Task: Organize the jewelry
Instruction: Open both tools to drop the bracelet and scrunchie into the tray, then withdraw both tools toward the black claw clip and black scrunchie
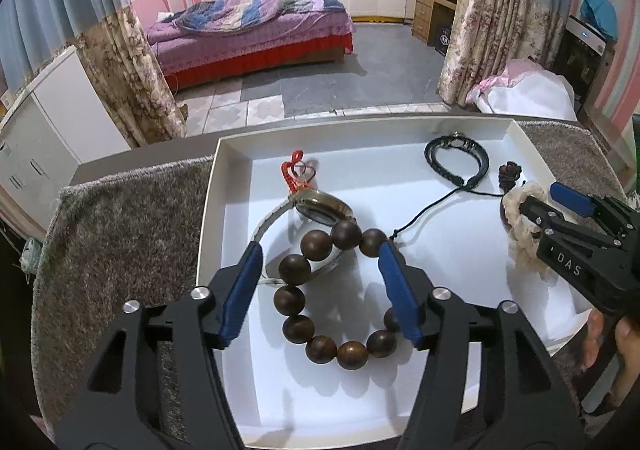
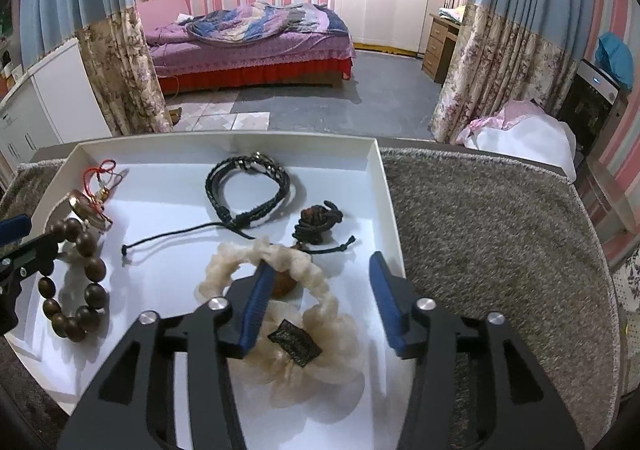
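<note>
A white tray (image 1: pixel 232 185) holds the jewelry. A brown wooden bead bracelet (image 1: pixel 296 294) lies in it, partly over a wristwatch (image 1: pixel 324 207) with a red cord charm (image 1: pixel 298 173) behind. My left gripper (image 1: pixel 320 254) is open above the beads, one finger on each side. A black braided bracelet (image 2: pixel 248 185), a dark knotted cord pendant (image 2: pixel 318 223) and a cream scrunchie (image 2: pixel 280 314) lie to the right. My right gripper (image 2: pixel 318 268) is open over the scrunchie, its left finger inside the loop. It also shows in the left wrist view (image 1: pixel 532 197).
The tray (image 2: pixel 384 193) sits on a shaggy grey-brown mat (image 2: pixel 492 242) on a table. Beyond the table edge are a tiled floor, floral curtains (image 2: pixel 120 73), a bed (image 2: pixel 256 41) and a white cabinet (image 1: pixel 52 121).
</note>
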Tool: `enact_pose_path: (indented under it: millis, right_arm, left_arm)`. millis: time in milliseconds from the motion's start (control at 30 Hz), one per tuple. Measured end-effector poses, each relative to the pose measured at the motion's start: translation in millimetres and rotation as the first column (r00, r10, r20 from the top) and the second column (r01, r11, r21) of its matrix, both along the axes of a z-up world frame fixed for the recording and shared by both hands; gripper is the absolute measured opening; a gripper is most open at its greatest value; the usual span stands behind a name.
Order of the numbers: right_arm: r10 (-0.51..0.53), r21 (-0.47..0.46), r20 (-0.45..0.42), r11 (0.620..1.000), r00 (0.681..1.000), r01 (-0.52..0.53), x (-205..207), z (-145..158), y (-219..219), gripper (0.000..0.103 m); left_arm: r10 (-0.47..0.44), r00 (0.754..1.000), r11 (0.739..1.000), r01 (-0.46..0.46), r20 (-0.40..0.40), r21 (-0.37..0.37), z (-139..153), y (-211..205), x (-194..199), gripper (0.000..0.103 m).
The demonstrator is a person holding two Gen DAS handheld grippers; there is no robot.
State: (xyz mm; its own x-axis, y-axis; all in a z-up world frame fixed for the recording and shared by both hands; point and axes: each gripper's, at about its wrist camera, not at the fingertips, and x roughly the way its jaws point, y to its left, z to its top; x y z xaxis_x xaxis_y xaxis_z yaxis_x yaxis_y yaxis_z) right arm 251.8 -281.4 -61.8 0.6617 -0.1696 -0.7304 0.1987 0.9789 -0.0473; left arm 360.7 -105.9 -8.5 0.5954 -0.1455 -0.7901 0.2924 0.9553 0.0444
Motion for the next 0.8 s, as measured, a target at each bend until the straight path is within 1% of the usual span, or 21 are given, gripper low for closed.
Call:
enact_pose_path:
  millis: [167, 200, 233, 333, 367, 400, 433, 533, 667, 800]
  right_arm:
    - [-0.009, -0.014, 0.017, 1.0, 1.0, 0.009, -3, 7, 1, 0.072]
    - [-0.012, -0.02, 0.018, 1.0, 1.0, 0.013, -4, 8, 2, 0.073]
    - [-0.014, -0.023, 0.02, 1.0, 1.0, 0.014, -5, 10, 2, 0.078]
    - [-0.016, -0.022, 0.033, 1.0, 0.999, 0.016, -9, 18, 1, 0.082]
    - [-0.015, -0.02, 0.035, 1.0, 0.999, 0.015, -10, 21, 1, 0.088]
    - [-0.016, -0.019, 0.036, 1.0, 0.999, 0.017, -12, 23, 1, 0.092]
    - [-0.017, -0.02, 0.038, 1.0, 0.999, 0.018, -14, 25, 0, 0.093]
    - [-0.019, -0.005, 0.028, 1.0, 0.999, 0.02, -16, 28, -4, 0.093]
    - [-0.024, 0.057, 0.01, 0.998, 1.0, 0.023, -18, 31, -13, 0.093]
    - [-0.031, 0.066, 0.03, 0.997, 0.999, 0.029, -33, 48, -15, 0.093]
  left_arm:
    - [0.0, 0.999, 1.0, 0.0, 0.033, 0.014, 9, -3, -3, 0.076]
    - [0.002, 0.999, 1.0, -0.003, 0.041, 0.018, 11, -3, -4, 0.08]
    - [0.003, 0.999, 1.0, -0.004, 0.047, 0.022, 13, -3, -5, 0.084]
    - [0.011, 0.998, 0.999, -0.013, 0.059, 0.034, 20, 1, -11, 0.09]
    - [0.017, 0.998, 0.999, -0.019, 0.056, 0.033, 21, 3, -12, 0.091]
    - [0.024, 0.998, 0.999, -0.025, 0.05, 0.029, 24, 6, -14, 0.092]
    - [0.027, 0.999, 0.999, -0.028, 0.045, 0.025, 25, 8, -15, 0.093]
    - [0.041, 0.999, 0.999, -0.042, 0.034, 0.02, 29, 17, -18, 0.097]
    - [0.068, 0.997, 0.998, -0.069, 0.028, 0.014, 37, 34, -26, 0.097]
    - [0.078, 0.997, 0.997, -0.078, 0.013, 0.008, 50, 50, -40, 0.1]
